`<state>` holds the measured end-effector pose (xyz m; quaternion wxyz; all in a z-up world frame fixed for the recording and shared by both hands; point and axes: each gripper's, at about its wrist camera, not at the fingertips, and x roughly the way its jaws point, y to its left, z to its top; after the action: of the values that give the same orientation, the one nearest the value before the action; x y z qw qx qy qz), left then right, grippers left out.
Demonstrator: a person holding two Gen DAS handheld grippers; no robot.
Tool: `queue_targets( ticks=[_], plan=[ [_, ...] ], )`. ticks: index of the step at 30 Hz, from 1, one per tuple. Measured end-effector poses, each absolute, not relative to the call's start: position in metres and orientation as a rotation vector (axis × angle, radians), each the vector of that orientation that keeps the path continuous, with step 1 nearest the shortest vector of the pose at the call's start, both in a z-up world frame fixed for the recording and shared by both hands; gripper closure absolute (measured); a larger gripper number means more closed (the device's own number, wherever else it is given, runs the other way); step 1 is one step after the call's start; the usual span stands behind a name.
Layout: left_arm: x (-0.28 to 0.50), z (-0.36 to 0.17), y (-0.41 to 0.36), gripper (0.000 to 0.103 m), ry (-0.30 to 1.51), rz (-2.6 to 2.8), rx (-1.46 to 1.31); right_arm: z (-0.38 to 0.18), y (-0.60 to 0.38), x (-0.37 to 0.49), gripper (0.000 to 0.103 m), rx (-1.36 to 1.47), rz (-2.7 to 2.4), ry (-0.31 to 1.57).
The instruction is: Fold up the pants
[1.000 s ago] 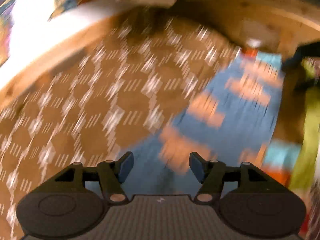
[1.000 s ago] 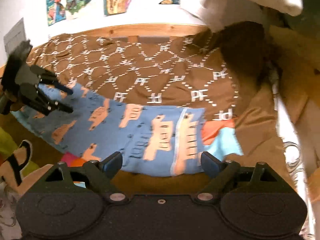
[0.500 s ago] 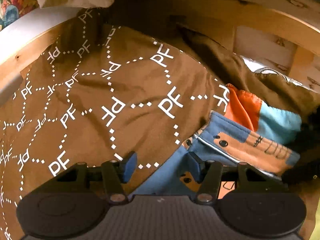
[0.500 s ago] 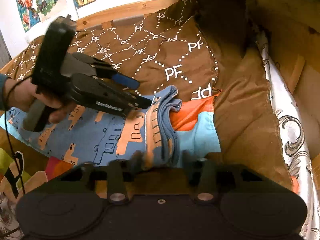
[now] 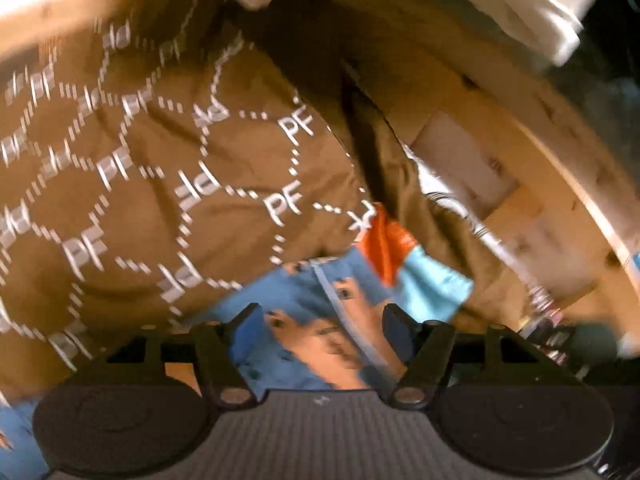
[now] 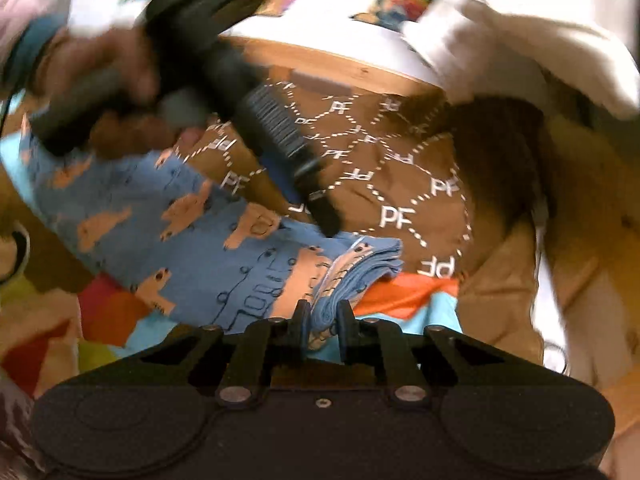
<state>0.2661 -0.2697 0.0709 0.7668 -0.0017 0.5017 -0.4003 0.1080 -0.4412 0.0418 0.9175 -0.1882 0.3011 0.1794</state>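
The blue pants (image 6: 168, 236) with an orange animal print lie on a brown blanket (image 6: 400, 184). My right gripper (image 6: 323, 320) is shut on the bunched waistband edge of the pants. My left gripper (image 5: 322, 326) is open just above the pants (image 5: 316, 320), with the cloth showing between its fingers. In the right wrist view the left gripper (image 6: 320, 212) shows as a black tool held by a hand above the pants.
An orange and light blue cloth (image 5: 404, 264) lies under the pants' end. A white pillow (image 6: 520, 40) sits at the back right. A wooden bed frame (image 5: 500, 128) runs along the blanket's edge. Colourful fabric (image 6: 100, 320) lies at the lower left.
My right gripper has closed on the folded pants edge. My left gripper has pulled back a little and stays open over the cloth.
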Motion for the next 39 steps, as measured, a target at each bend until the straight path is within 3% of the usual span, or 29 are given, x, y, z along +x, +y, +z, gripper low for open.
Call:
queue_targets(
  ticks=[4, 10, 15, 18, 19, 20, 30, 39],
  plan=[
    [0.273, 0.074, -0.291, 0.032, 1.155, -0.813, -0.026, 0.035, -0.426, 0.106, 0.089, -0.465, 0.378, 0.610],
    [0.266, 0.073, -0.329, 0.032, 1.176, -0.710, 0.149, 0.027, -0.410, 0.103, 0.088, -0.546, 0.393, 0.604],
    [0.257, 0.069, -0.337, 0.053, 1.175, -0.692, 0.234, 0.026, -0.403, 0.102, 0.088, -0.560, 0.398, 0.599],
    [0.260, 0.066, -0.332, 0.074, 1.183, -0.675, 0.220, 0.026, -0.402, 0.103, 0.089, -0.560, 0.395, 0.599],
    [0.262, 0.066, -0.329, 0.089, 1.191, -0.676, 0.197, 0.027, -0.402, 0.103, 0.089, -0.557, 0.393, 0.598],
    [0.264, 0.066, -0.325, 0.091, 1.196, -0.675, 0.179, 0.027, -0.401, 0.102, 0.089, -0.556, 0.392, 0.596],
    [0.256, 0.080, -0.225, 0.092, 1.133, -0.782, -0.023, 0.048, -0.378, 0.087, 0.089, -0.525, 0.474, 0.528],
    [0.254, 0.033, -0.122, 0.091, 1.142, -0.722, -0.203, 0.036, -0.316, 0.088, 0.089, -0.501, 0.621, 0.573]
  ],
)
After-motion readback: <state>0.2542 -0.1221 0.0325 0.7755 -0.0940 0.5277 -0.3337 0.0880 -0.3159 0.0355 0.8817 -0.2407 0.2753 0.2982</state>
